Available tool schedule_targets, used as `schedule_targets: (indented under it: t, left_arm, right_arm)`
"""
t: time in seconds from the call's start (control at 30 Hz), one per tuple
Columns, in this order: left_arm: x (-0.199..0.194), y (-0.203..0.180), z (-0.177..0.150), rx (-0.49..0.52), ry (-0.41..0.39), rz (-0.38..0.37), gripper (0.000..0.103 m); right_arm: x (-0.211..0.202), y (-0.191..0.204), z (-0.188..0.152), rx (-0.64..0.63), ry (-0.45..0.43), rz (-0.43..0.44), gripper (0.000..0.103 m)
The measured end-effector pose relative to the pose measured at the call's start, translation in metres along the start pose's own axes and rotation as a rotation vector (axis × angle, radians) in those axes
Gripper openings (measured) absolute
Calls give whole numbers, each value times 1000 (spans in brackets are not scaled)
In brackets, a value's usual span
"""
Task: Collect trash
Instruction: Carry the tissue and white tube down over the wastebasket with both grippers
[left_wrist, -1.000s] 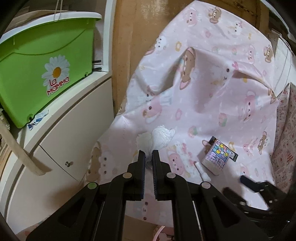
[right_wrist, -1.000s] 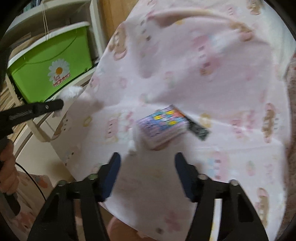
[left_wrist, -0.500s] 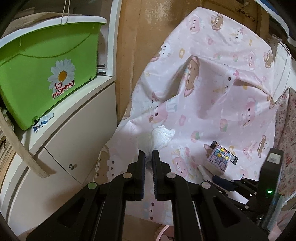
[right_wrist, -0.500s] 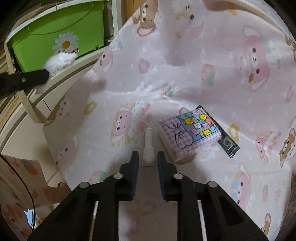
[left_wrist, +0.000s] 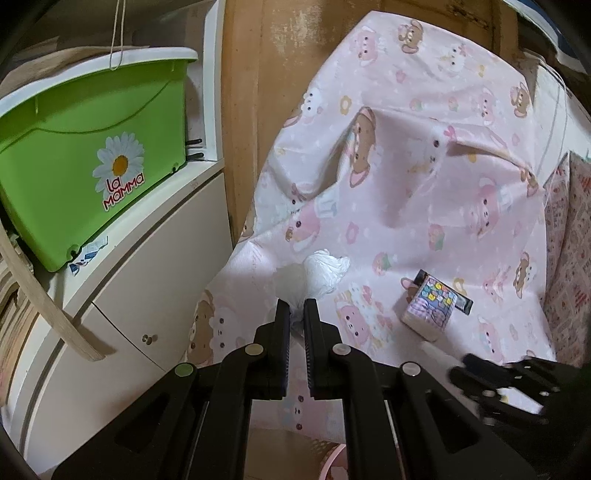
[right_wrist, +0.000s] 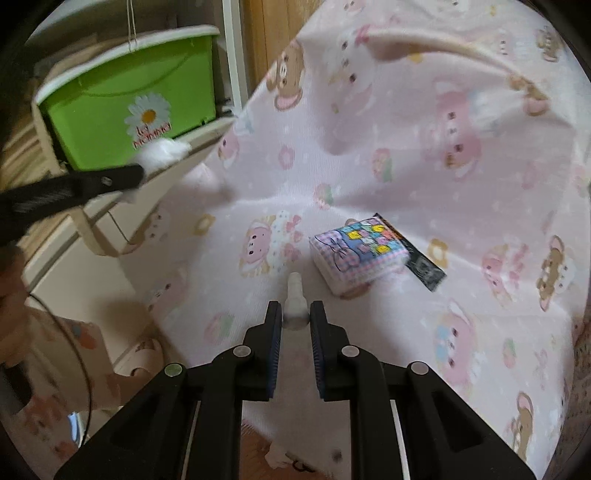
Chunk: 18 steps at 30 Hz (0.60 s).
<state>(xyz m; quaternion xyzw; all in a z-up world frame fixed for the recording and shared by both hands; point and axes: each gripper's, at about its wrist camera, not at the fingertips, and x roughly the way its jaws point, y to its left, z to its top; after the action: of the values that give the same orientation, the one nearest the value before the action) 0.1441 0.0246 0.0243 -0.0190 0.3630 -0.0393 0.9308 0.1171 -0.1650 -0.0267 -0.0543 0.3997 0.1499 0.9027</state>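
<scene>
left gripper (left_wrist: 296, 308) clamped on crumpled tissue (left_wrist: 325, 271), held up off the pink sheet (left_wrist: 424, 177) so it's ready to bin. right gripper (right_wrist: 295, 314) just closed round small white tube (right_wrist: 294, 304) beside tissue pack (right_wrist: 360, 256), prob next trash pickup.

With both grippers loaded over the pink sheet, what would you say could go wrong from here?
1. The right gripper, whose fingers have just been closing, grips only the base of the small white tube; it might pivot or slip out.
2. The left gripper pinches just a corner of the crumpled tissue, which could tear or drop.
3. The tissue pack and black wrapper lie close by; a careless swing may knock them.
</scene>
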Motion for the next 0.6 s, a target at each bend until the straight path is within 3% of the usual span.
schedule_targets:
  t: [0.3, 0.6]
  left_arm:
    - [-20, -23, -11, 111, -77, 38, 7]
    - [-51, -42, -29, 169, -94, -34, 7]
  right_arm:
    - [-63, -26, -26, 68, -64, -29, 17]
    - [-111, -43, -41, 166, -142, -22, 17]
